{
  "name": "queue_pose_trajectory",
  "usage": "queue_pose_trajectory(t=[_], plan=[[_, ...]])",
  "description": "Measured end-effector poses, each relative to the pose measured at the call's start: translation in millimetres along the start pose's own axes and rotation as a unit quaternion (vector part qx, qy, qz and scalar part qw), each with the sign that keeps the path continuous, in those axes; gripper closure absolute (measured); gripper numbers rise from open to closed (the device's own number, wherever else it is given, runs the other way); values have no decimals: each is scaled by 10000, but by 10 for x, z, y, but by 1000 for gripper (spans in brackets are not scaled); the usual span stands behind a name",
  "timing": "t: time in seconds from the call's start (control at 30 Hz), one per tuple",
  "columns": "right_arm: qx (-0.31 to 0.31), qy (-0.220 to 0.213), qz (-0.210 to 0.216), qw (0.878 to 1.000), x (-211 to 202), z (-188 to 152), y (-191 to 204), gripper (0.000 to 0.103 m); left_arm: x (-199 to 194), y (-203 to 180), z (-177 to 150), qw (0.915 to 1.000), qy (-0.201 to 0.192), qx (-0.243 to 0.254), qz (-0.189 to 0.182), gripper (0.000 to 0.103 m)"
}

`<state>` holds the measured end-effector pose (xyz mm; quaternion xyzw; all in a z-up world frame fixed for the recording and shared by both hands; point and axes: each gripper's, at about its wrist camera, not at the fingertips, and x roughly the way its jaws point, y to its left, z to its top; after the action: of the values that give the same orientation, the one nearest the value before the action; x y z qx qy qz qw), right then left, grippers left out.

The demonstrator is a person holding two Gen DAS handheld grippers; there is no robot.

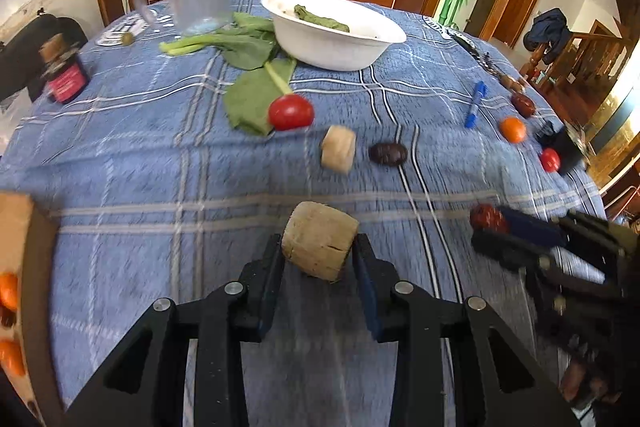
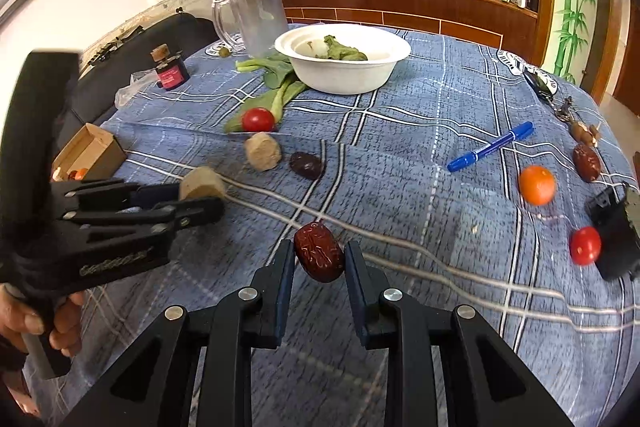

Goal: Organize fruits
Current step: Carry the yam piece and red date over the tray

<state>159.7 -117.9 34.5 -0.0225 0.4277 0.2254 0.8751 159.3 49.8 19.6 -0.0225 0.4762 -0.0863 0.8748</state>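
wrinkled dark-red jujube [image 2: 319,251] sits clamped between the right gripper [image 2: 319,259] fingers, well in front of the white paper bowl [image 2: 384,67]; left gripper [image 1: 319,251] fingers clamp a tan cork-like cylinder [image 1: 320,245].

Right gripper [image 2: 319,261] clamps red date [image 2: 319,251] above tablecloth [image 2: 440,247].

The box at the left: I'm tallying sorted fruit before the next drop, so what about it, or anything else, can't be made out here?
- Box, left wrist view: cut by the frame edge, so its contents can't be counted.
- Box, right wrist view: the left gripper hides its inside.
- Bowl, both views: the rim hides its bottom.
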Motion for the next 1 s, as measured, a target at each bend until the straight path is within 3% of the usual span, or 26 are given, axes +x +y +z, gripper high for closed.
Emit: queue_pose_trajectory(t=[0.27,0.63,1.0], plan=[[53,19,-56,10000,-241,-206,282,76,-640,162,-570,9998,-151,-118,-8,70],[-95,231,130,9996,-354,-550,882,76,-1239,588,-1096,9977,-349,-556,180,69],[-615,224,436,9969,-226,-344,1671,75,-1683,1188,-1308,9918,-665,-924,579,69]])
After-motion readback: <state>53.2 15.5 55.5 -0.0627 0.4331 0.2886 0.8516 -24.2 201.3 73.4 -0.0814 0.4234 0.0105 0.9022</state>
